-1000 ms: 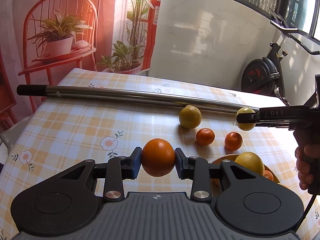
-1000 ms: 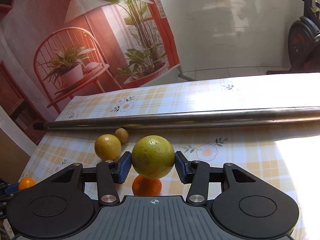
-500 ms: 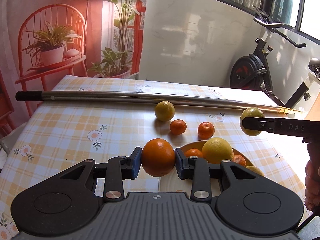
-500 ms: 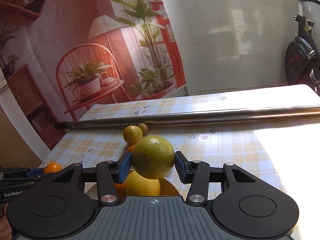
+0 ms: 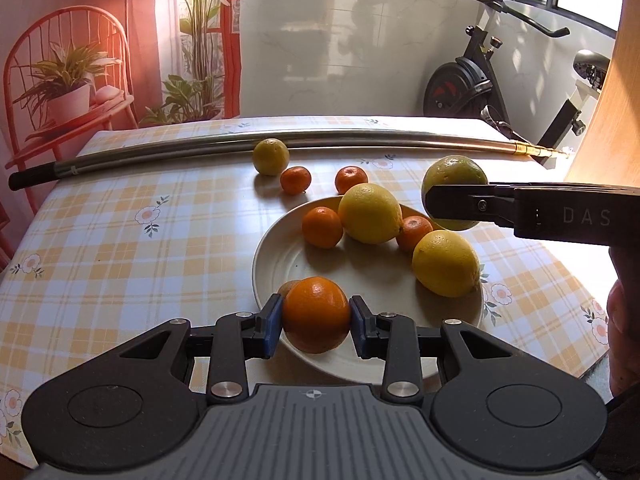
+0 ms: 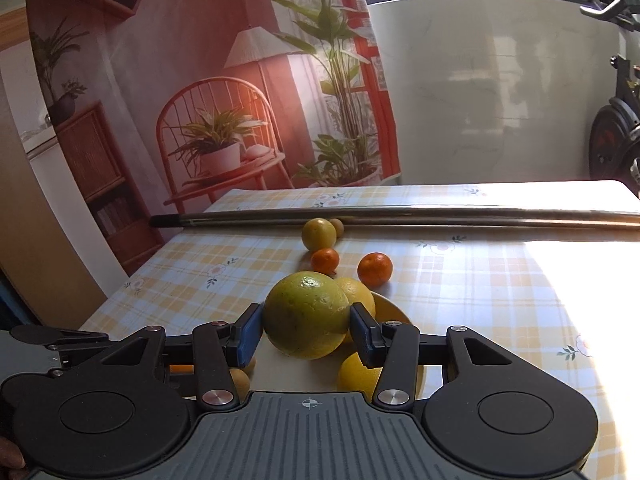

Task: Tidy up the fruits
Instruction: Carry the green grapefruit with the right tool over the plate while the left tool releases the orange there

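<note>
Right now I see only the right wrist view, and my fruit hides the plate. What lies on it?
Observer: Two lemons, two mandarins and a small brown fruit lie on the plate.
Operator: What does the left gripper hold?
Observer: The left gripper is shut on an orange, above the plate's near rim.
Operator: Is my fruit above the plate?
Observer: Barely; the green fruit in the right gripper hangs at its far right edge.

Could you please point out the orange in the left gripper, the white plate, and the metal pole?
orange (image 5: 316,314), left wrist view, centre of its peel.
white plate (image 5: 280,256), left wrist view, bare inner surface.
metal pole (image 5: 360,138), left wrist view, mid-shaft.
</note>
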A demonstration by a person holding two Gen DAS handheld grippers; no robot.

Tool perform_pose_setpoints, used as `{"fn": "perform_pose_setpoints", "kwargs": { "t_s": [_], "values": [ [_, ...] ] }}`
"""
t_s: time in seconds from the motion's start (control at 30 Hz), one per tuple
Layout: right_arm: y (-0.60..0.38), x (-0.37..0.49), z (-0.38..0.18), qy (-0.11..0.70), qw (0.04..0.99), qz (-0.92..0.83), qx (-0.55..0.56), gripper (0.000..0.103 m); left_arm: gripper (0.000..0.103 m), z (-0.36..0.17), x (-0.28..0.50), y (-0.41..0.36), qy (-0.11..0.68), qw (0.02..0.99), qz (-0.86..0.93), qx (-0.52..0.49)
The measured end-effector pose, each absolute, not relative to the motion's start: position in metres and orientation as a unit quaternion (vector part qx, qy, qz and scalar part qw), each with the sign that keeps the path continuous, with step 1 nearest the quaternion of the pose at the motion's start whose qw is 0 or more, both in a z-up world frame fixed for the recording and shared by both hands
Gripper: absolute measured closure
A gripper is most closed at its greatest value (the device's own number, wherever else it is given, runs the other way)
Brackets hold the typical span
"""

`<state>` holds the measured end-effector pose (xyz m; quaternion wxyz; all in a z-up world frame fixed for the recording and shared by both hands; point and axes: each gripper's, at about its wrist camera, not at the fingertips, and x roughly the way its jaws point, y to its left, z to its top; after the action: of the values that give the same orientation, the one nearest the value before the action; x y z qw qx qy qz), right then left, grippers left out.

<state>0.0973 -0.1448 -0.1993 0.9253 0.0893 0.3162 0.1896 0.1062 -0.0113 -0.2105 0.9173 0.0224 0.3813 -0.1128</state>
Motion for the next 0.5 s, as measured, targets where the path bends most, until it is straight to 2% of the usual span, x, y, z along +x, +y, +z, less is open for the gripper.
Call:
{"fn": "perform_pose_setpoints", "kwargs": {
  "t_s": [0.5],
  "values": [
    [-0.169,0.113,-0.227,0.343,0.914,0.161,0.142,0.059,0.066,-0.236,0.111,-0.033,0.423,0.892,-0.138,0.082]
  ]
}}
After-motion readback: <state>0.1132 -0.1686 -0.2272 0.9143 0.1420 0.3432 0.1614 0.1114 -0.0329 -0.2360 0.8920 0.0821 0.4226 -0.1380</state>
